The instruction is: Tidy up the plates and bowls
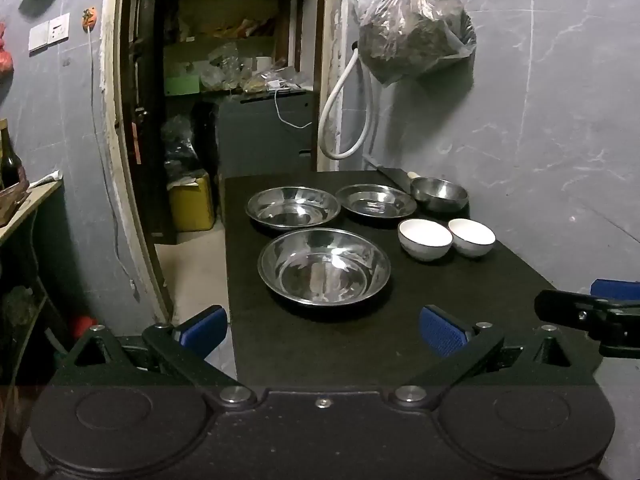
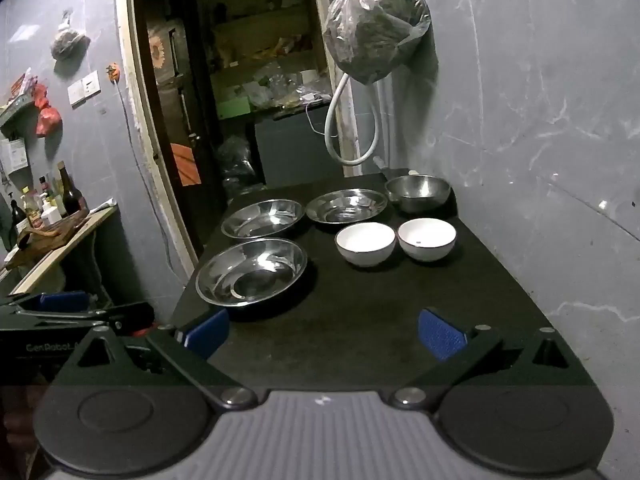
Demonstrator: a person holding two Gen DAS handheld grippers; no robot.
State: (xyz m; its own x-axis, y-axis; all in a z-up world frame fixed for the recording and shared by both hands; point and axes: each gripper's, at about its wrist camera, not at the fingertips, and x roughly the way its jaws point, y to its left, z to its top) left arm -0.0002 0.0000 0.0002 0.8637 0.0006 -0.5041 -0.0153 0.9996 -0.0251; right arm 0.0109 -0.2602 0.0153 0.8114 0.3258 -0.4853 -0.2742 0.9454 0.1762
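On a black table lie three shallow steel plates: a near one, a far left one and a far middle one. A steel bowl stands at the far right. Two white bowls sit side by side in front of it. My left gripper is open over the near table edge, nothing between its blue pads. My right gripper is open too, short of the dishes.
A grey marbled wall runs along the table's right side, with a hanging plastic bag and a white hose. An open doorway with cluttered shelves lies beyond. A shelf with bottles stands at the left.
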